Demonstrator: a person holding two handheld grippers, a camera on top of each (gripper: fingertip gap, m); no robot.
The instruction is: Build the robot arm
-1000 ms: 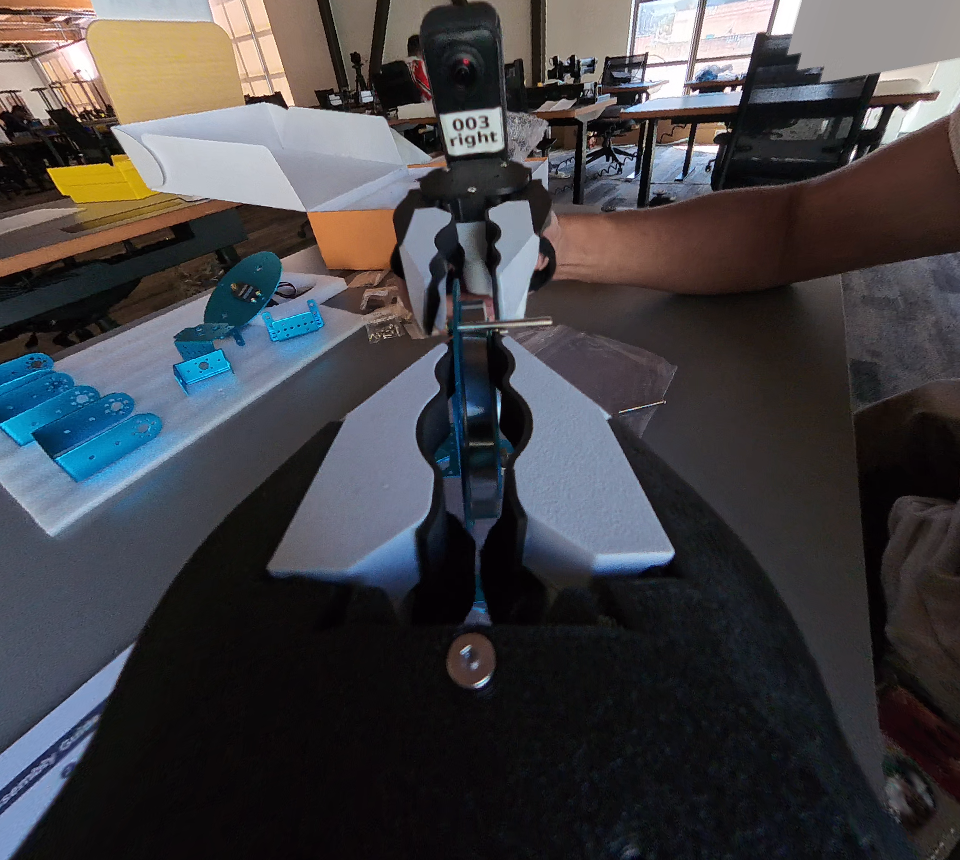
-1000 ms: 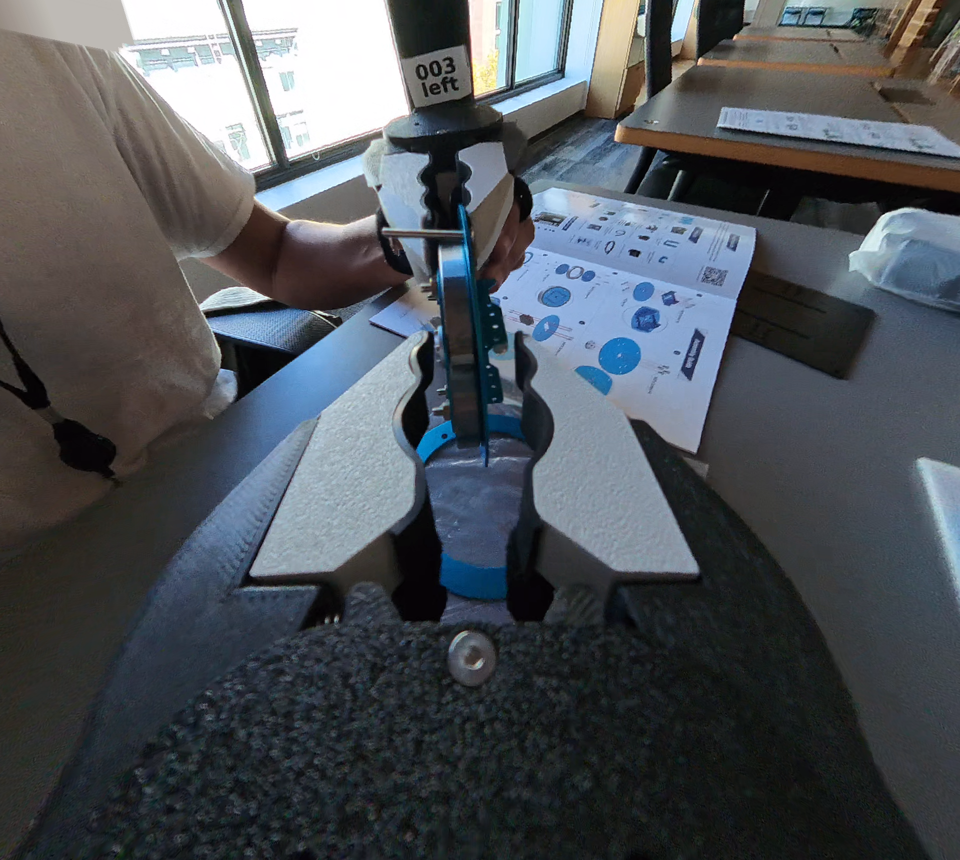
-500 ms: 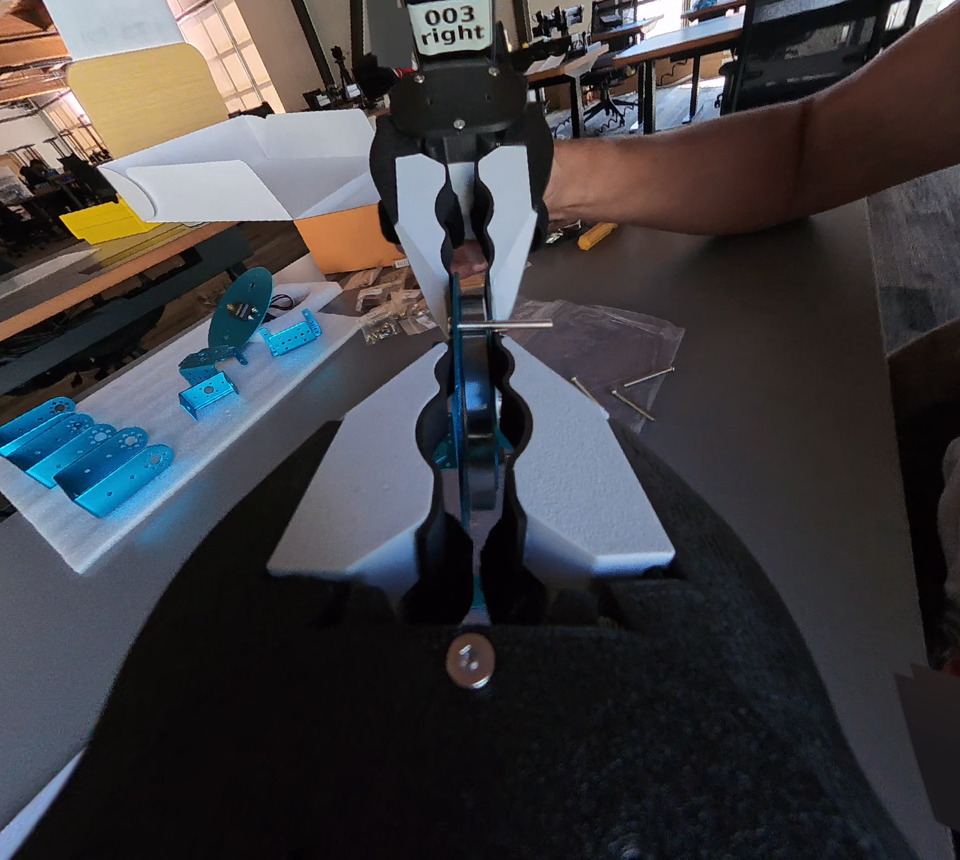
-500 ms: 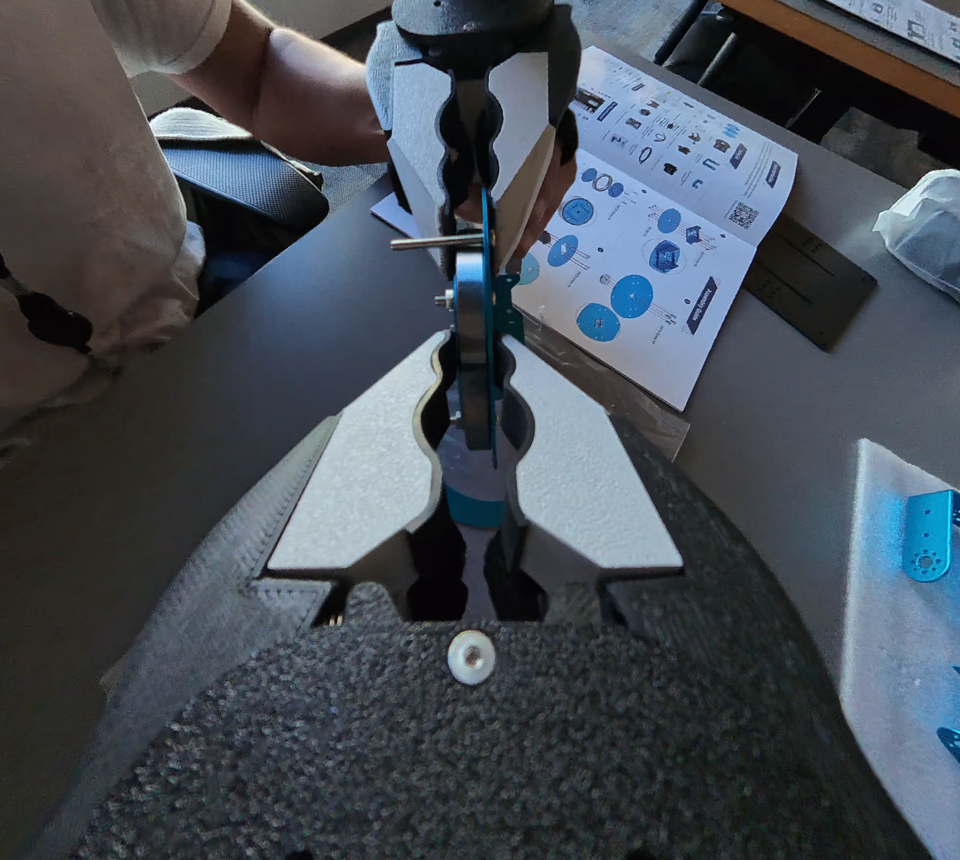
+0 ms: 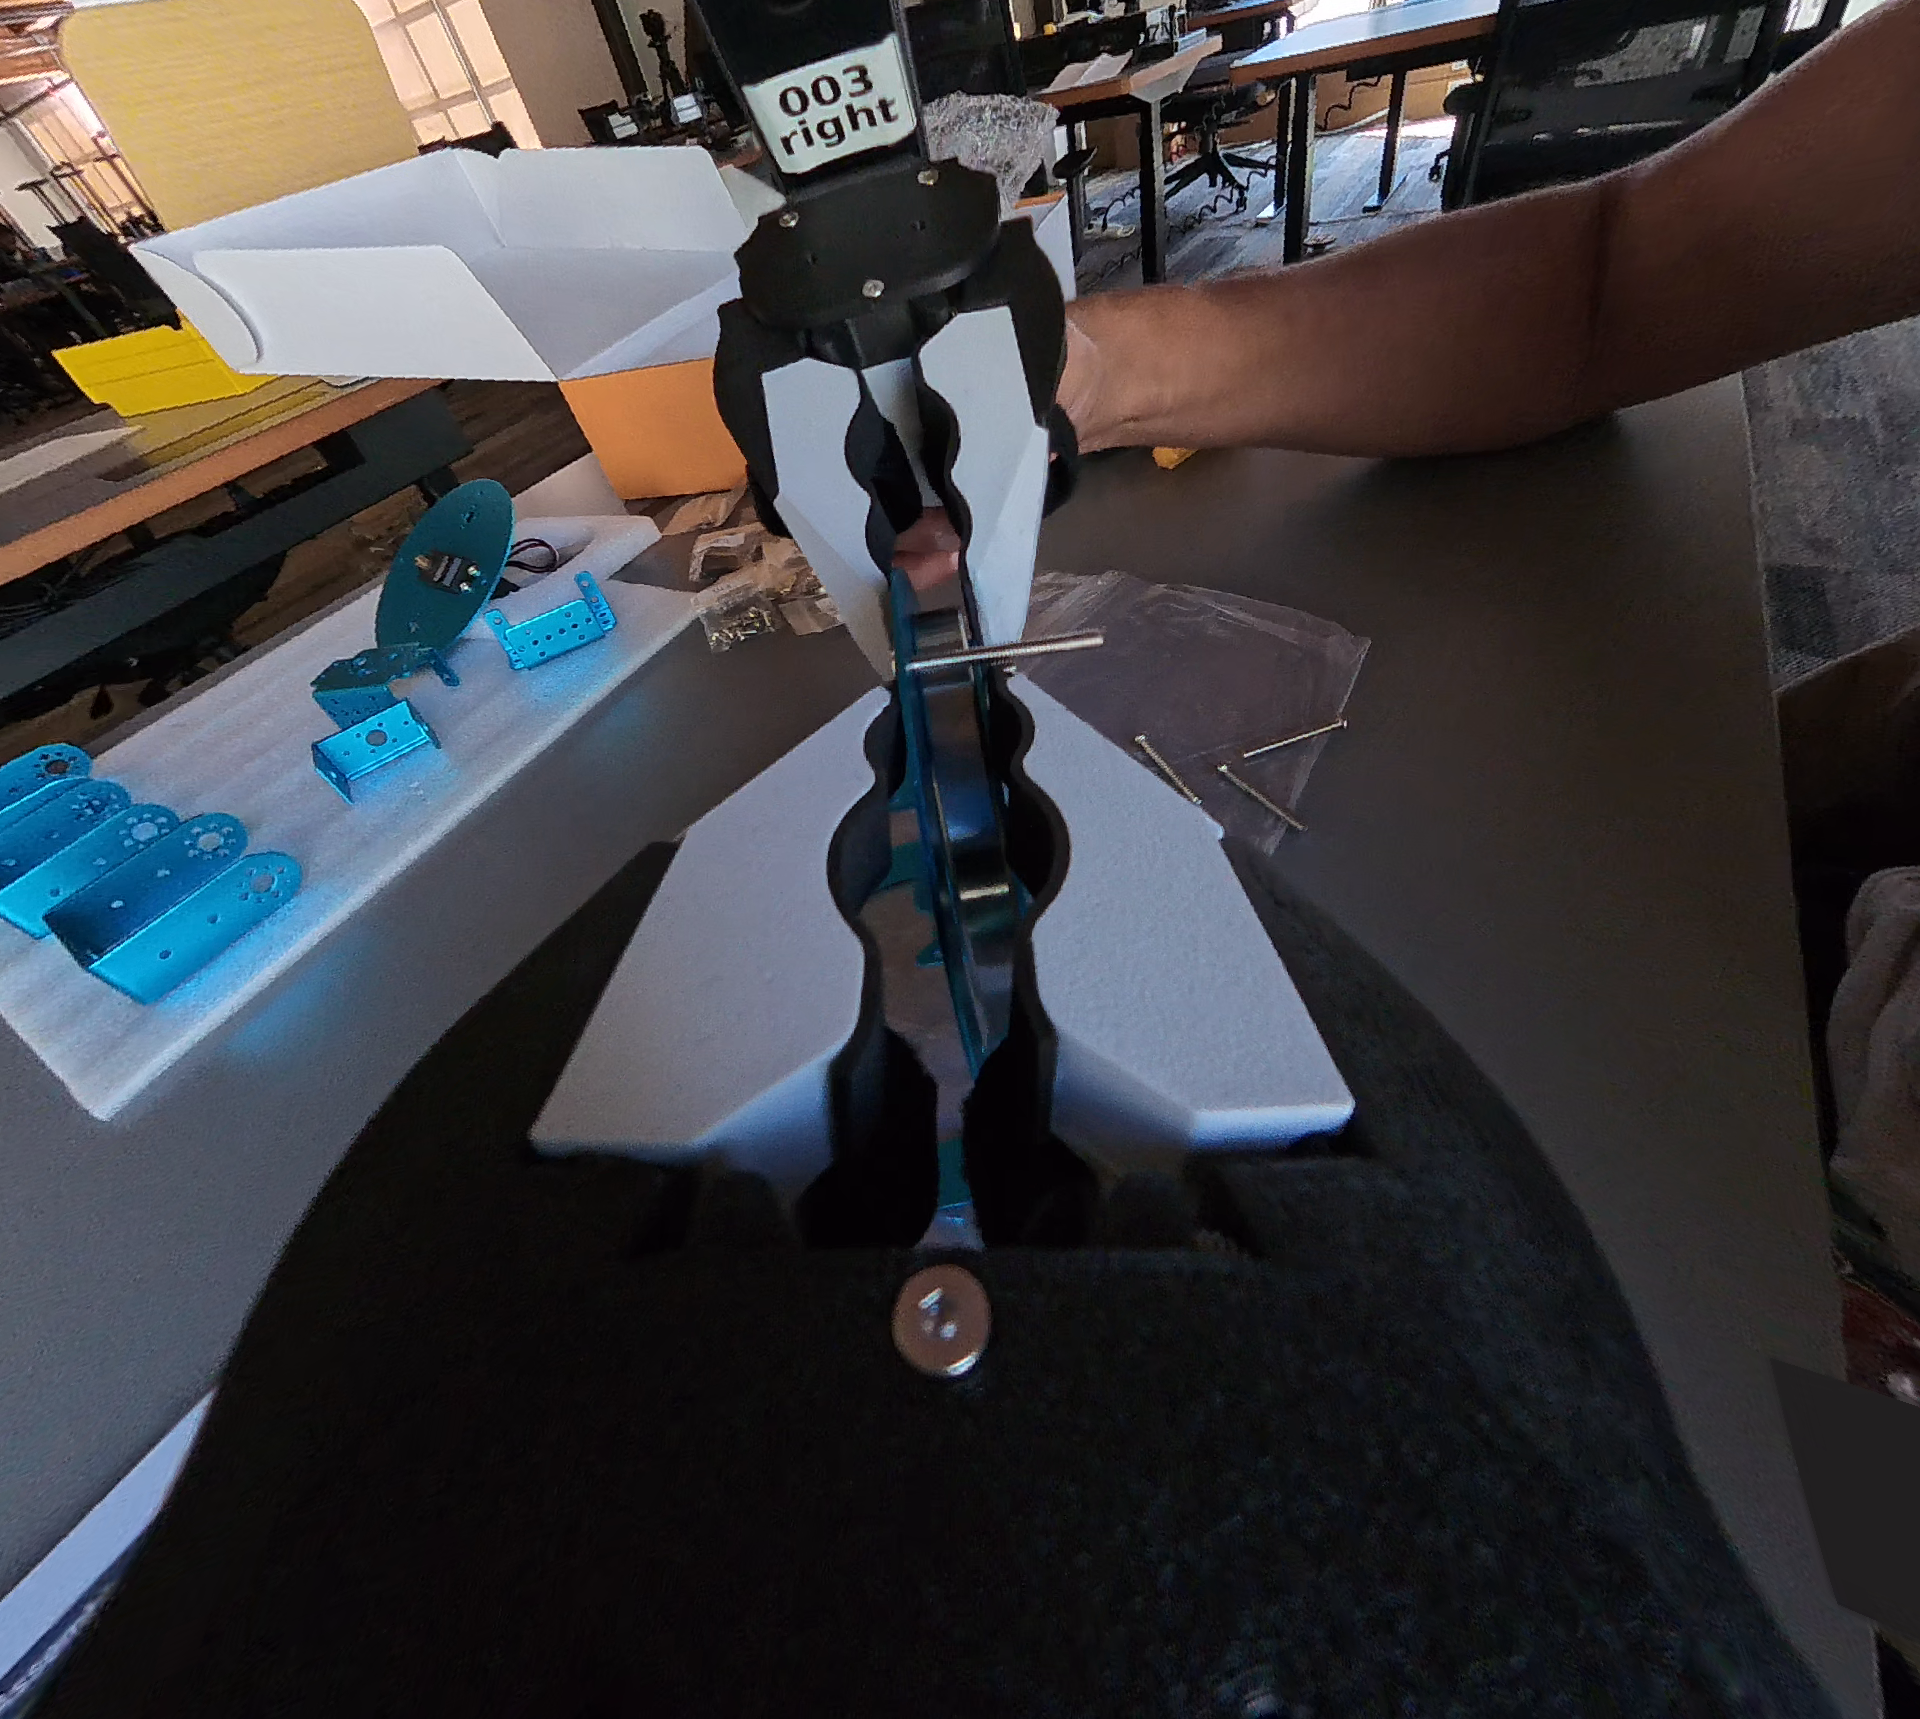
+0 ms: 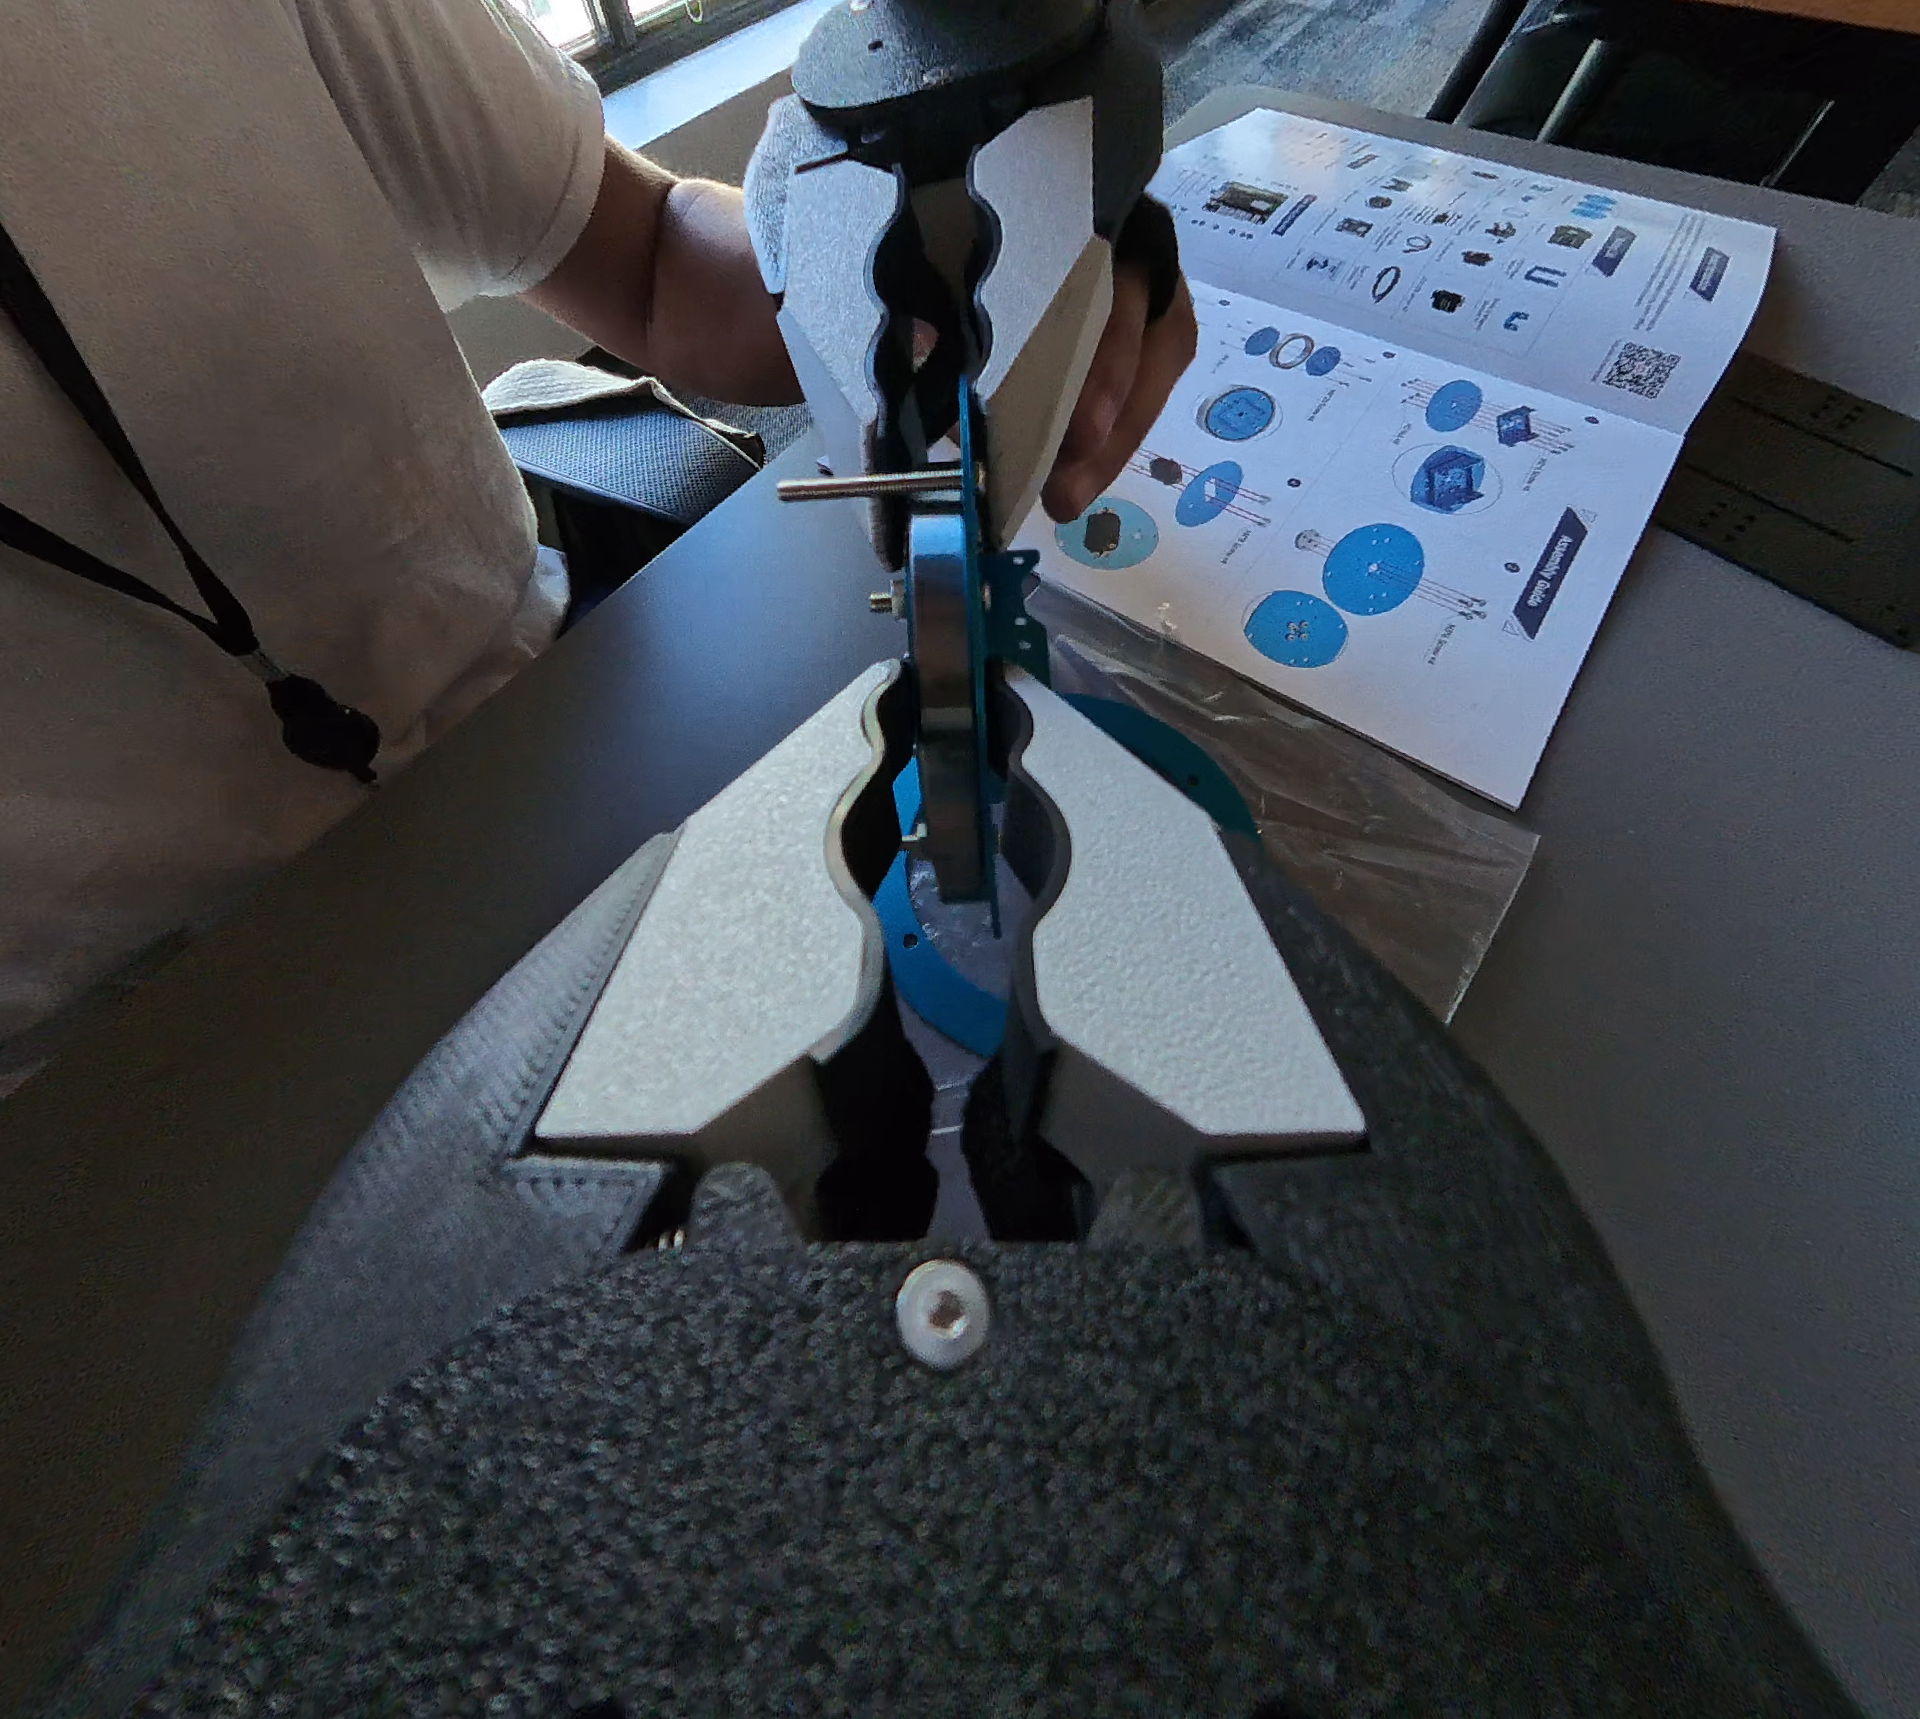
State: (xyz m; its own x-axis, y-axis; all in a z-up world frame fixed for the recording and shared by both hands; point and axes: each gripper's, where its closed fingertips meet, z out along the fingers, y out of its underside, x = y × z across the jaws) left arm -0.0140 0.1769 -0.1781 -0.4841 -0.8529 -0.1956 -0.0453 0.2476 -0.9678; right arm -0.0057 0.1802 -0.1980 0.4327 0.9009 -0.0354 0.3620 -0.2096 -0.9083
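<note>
Both grippers met nose to nose above the dark grey table (image 5: 1507,890). Clamped edge-on in the left gripper (image 5: 940,713) was a round blue metal plate with a black ring-shaped part fixed to it (image 5: 951,796), a thin steel screw (image 5: 1003,649) sticking out sideways near its top. Facing it, the right gripper (image 6: 940,682) had its jaws pinched on the same plate's far edge. Each gripper carried a white printed sticker. Beneath lay a flat blue metal ring (image 6: 1164,755), a clear plastic bag (image 6: 1351,848) and an open printed instruction booklet (image 6: 1455,443). Blue perforated metal brackets (image 5: 156,880) rested on white foam sheet (image 5: 208,1035) at left.
</note>
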